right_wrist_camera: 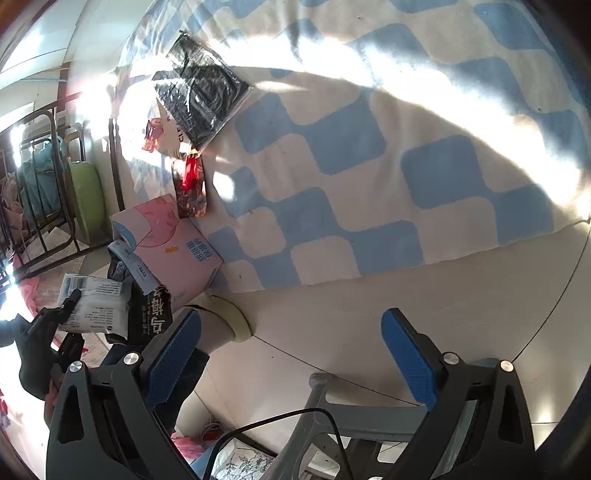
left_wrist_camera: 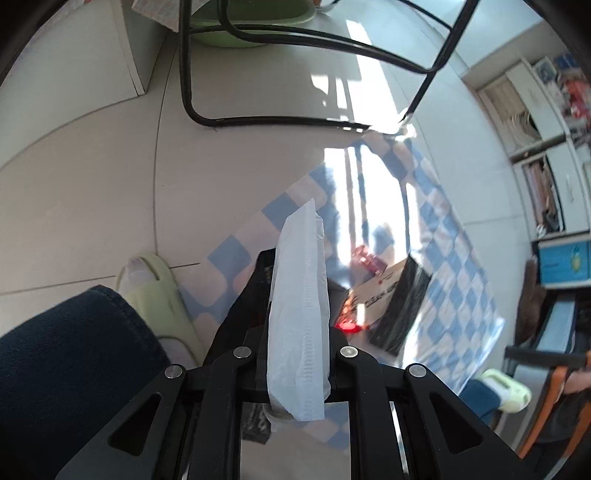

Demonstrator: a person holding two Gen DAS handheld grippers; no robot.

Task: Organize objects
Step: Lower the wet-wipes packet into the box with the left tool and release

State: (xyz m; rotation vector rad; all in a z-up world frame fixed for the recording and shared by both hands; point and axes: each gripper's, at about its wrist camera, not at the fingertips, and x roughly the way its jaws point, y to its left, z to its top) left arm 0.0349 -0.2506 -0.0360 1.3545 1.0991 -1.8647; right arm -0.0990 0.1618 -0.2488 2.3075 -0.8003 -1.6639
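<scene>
My left gripper is shut on a white soft tissue pack, seen edge-on between its black fingers. In the right wrist view the same pack hangs in the left gripper at the far left. On the blue-and-white checkered mat lie a black foil packet, a white card packet, a dark red snack packet and a pink tissue box. A dark bag with white characters sits beside the box. My right gripper stands open over bare floor tile, blue pads wide apart, nothing between them.
A black metal chair frame and a green basin stand beyond the mat. A person's foot in a pale green slipper rests at the mat's edge. A grey plastic stool is below the right gripper. Shelves line the far side.
</scene>
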